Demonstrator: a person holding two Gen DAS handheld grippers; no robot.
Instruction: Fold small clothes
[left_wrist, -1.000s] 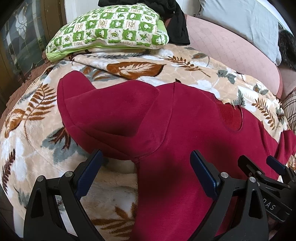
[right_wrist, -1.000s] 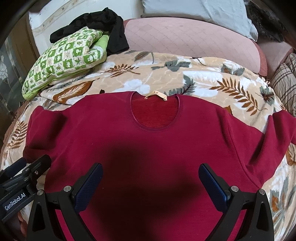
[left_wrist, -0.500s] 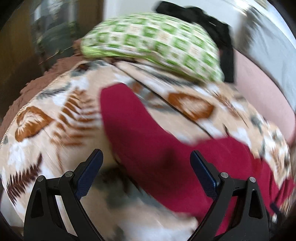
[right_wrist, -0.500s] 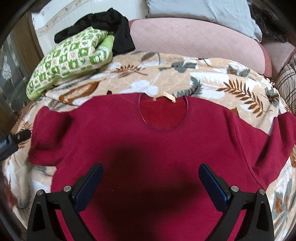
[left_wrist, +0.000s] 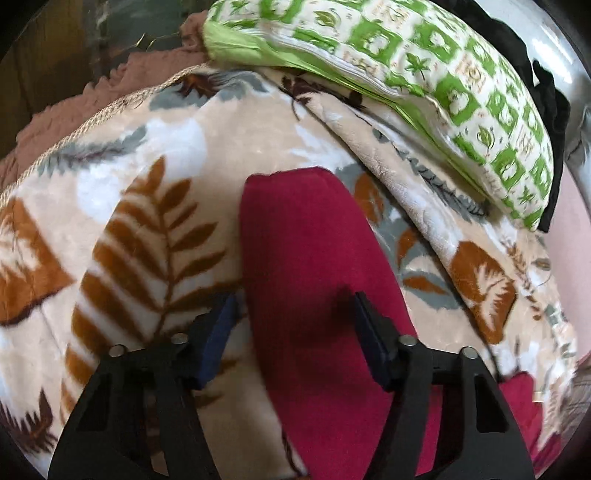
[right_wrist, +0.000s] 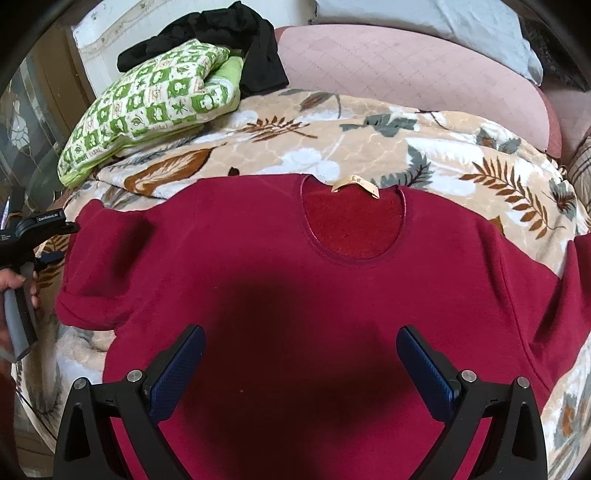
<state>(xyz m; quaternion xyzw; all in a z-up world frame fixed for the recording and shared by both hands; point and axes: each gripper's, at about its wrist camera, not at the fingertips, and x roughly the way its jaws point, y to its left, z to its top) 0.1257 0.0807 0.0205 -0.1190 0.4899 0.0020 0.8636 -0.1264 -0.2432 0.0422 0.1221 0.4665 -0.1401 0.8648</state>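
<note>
A dark red long-sleeved top (right_wrist: 295, 280) lies flat, front up, on a leaf-patterned blanket (right_wrist: 369, 147), its neck hole and tan label (right_wrist: 355, 183) towards the far side. My right gripper (right_wrist: 300, 365) is open and hovers over the top's chest. My left gripper (left_wrist: 295, 332) is open, its blue pads on either side of the top's left sleeve (left_wrist: 306, 251), whose cuff points away. The left gripper also shows at the left edge of the right wrist view (right_wrist: 40, 225), beside that sleeve.
A green-and-white checked pillow (right_wrist: 155, 107) and a black garment (right_wrist: 236, 44) lie at the far left of the bed. A pink quilted cushion (right_wrist: 406, 62) and a grey pillow (right_wrist: 443, 22) lie behind. The blanket's corded edge (left_wrist: 92, 118) runs along the left.
My left gripper has swung left from the top's body to the left sleeve and narrowed its opening around it. My right gripper has edged slightly forward over the chest.
</note>
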